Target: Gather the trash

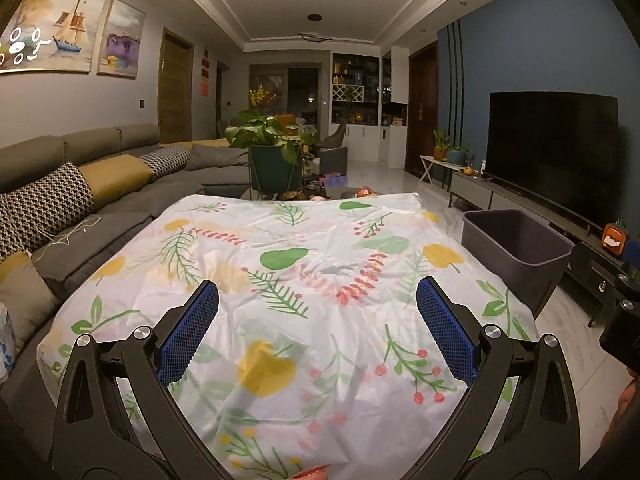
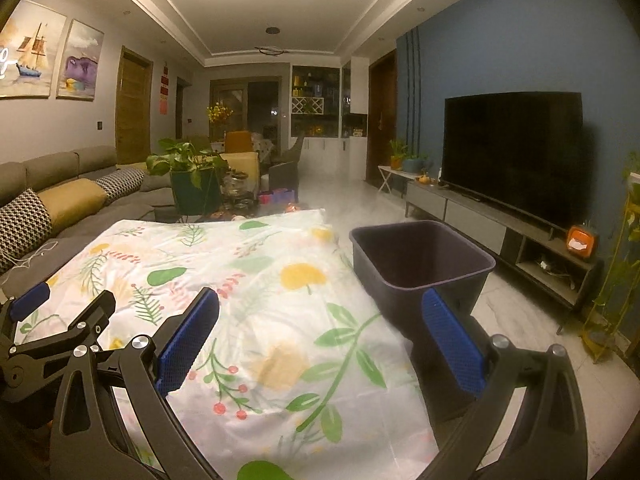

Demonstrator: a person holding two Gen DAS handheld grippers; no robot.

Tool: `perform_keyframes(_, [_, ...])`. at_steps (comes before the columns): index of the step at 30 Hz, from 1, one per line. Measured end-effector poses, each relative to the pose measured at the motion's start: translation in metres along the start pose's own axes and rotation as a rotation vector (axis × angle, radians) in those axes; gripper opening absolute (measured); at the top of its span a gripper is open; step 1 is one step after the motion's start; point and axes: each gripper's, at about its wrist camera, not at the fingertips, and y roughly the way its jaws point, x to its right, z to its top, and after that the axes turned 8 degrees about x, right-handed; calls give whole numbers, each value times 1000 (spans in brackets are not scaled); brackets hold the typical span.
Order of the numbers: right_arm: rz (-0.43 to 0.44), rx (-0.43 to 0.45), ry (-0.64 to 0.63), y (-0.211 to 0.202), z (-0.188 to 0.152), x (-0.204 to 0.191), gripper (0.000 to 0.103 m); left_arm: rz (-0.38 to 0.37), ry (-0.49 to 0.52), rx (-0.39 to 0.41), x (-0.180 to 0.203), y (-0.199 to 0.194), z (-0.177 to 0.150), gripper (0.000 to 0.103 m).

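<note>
While both hovered over the table (image 1: 304, 320), left gripper (image 1: 318, 320) and right gripper (image 2: 320, 332) had fingers spread wide, holding nothing. Floral cloth (image 2: 248, 280) covered the table. Bin (image 2: 420, 256) sat just beside its right edge. No trash visible. Sofa (image 1: 100, 208) further left.

- I am holding my left hand-held gripper (image 1: 317, 322) over the near part of the worktop (image 1: 288, 280), with my right hand-held gripper (image 2: 320, 330) over its right edge.
- The bin (image 2: 420, 264) is standing on the floor (image 2: 532, 332), just beside the worktop's right side.
- The sofa (image 1: 80, 200) is running along the left of the worktop.
- The television (image 2: 512, 152) is sitting on a low cabinet (image 2: 500, 228) at the right wall, beyond the bin.
- A potted plant (image 1: 268, 148) is standing behind the worktop's far edge.
</note>
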Motion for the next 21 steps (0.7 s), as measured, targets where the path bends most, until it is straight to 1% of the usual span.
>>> perform_keyframes(21, [-8,10,6,-5,3,-2,98,-13,-17,23,-3,-7,6,98])
